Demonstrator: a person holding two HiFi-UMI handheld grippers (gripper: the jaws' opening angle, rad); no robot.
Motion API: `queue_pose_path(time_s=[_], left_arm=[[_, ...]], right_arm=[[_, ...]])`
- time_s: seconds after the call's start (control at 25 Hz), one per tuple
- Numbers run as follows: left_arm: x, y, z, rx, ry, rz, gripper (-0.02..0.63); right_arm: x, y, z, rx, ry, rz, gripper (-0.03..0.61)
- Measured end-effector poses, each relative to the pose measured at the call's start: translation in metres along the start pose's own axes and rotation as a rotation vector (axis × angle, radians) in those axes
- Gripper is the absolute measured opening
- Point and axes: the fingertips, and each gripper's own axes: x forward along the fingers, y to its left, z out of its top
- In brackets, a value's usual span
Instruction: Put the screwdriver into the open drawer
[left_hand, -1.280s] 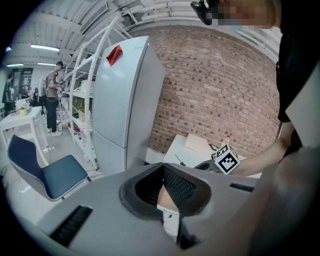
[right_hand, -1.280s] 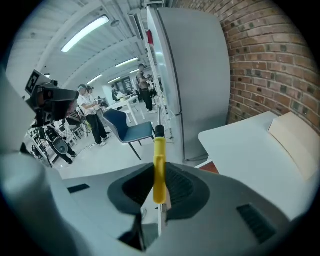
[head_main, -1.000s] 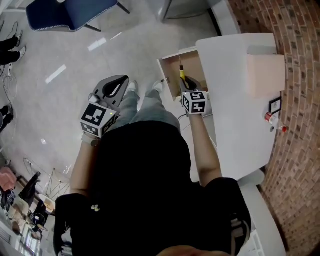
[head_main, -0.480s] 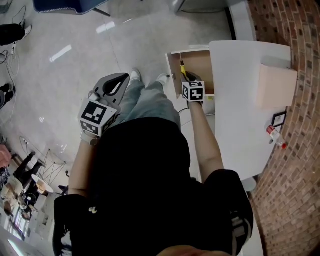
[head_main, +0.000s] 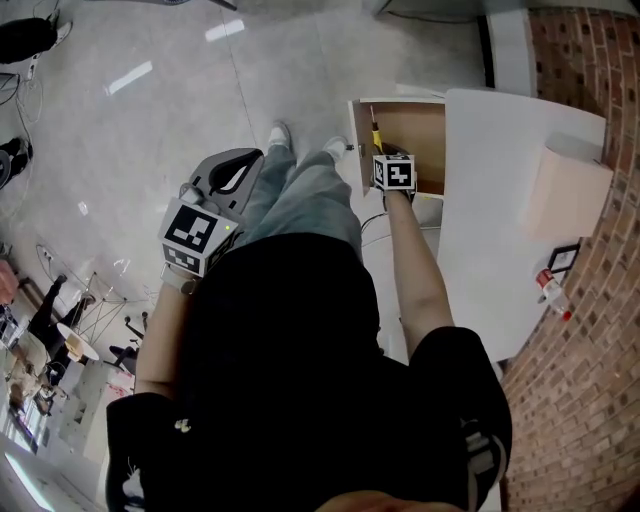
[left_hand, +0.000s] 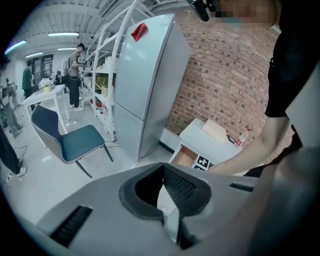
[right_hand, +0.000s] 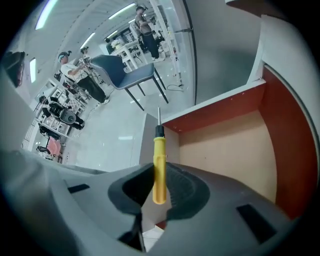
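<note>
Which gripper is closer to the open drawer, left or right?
Right. The right gripper holds the screwdriver right over the drawer; the left gripper hangs away from it, over the floor beside the person's leg.

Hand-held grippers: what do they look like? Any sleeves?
The left hand-held gripper and right hand-held gripper are both matte grey moulded shells with dark ribbed pads. Each carries a white marker cube printed with black squares. No cables show. The person wears a black short-sleeved top.
</note>
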Motion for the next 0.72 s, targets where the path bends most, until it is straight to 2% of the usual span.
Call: queue_pose_path(time_s=[0.44,0.72], left_arm=[[-0.004,0.022,-0.034,-0.053,0.076,0.024,0.003],[-0.007,0.034,-0.053,-0.083,0.109,0.030,0.003]], right_arm=[[0.048,-0.008,-0.013,0.027,0.099,-0.015,0.077],[0.068,-0.014,-0.020,0.002,0.140,-0.024,0.077]])
